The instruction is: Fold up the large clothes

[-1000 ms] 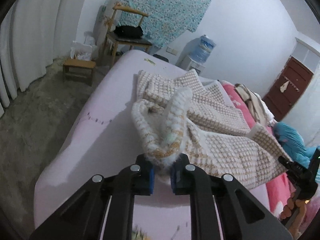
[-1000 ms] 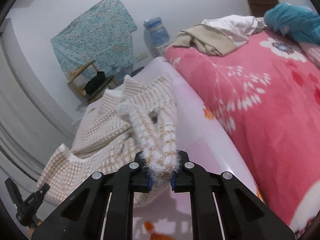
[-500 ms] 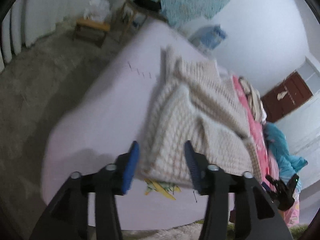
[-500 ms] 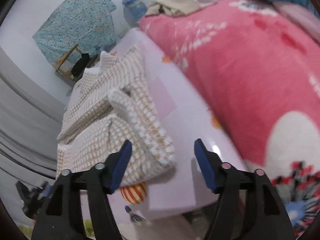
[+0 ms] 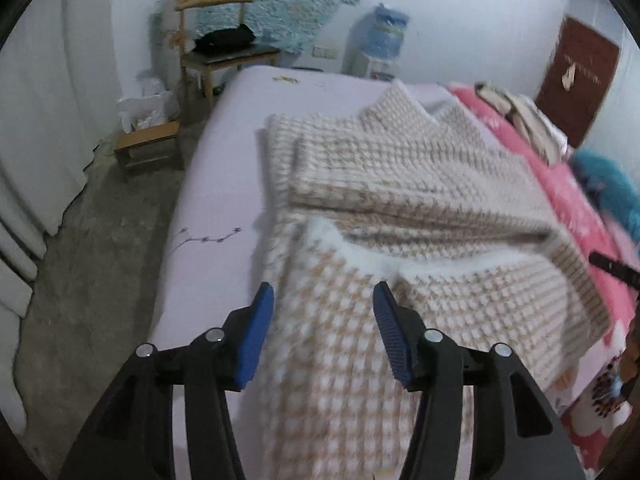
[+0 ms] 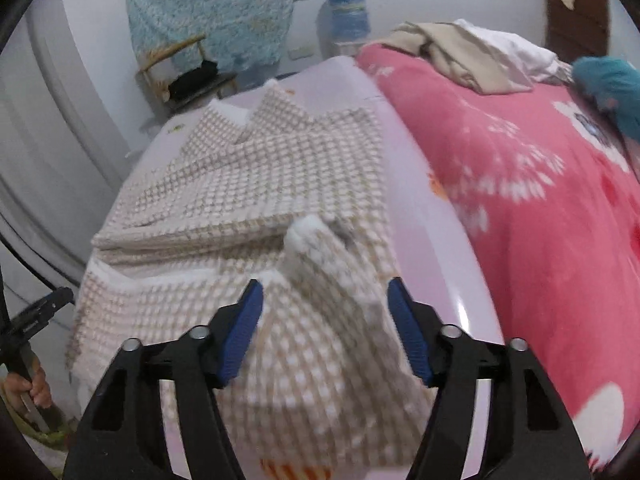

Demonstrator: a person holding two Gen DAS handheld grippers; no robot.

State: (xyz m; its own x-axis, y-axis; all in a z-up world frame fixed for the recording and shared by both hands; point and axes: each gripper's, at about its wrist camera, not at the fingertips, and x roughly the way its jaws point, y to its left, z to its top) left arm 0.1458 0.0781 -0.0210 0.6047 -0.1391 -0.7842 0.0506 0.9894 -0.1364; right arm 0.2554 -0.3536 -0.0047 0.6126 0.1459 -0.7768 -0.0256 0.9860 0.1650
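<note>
- A big checked sweater (image 5: pixel 400 184), tan and white, lies spread on the bed (image 5: pixel 224 168) with the pale purple sheet.
- The sweater is folded over on itself, so one thick layer lies on top of another. Its near edge hangs a little over the front of the bed.
- The left gripper (image 5: pixel 324 336) hangs over the near left part of the sweater. Its blue pads (image 5: pixel 256 336) are apart and coming closer. The cloth shows between them, but the pads do not press on it.
- The right gripper (image 6: pixel 324 328) hangs over the near right part of the sweater. Its blue pads (image 6: pixel 240 332) are apart and coming closer too, and nothing is pinched.
- A small bump of cloth (image 6: pixel 308 236) sticks up from the sweater just past the right gripper.
- A pink blanket (image 6: pixel 540 200) with white flowers lies on the bed, on the right of the sweater.
- A wooden chair (image 5: pixel 216 44) stands on the floor past the far end of the bed.
</note>
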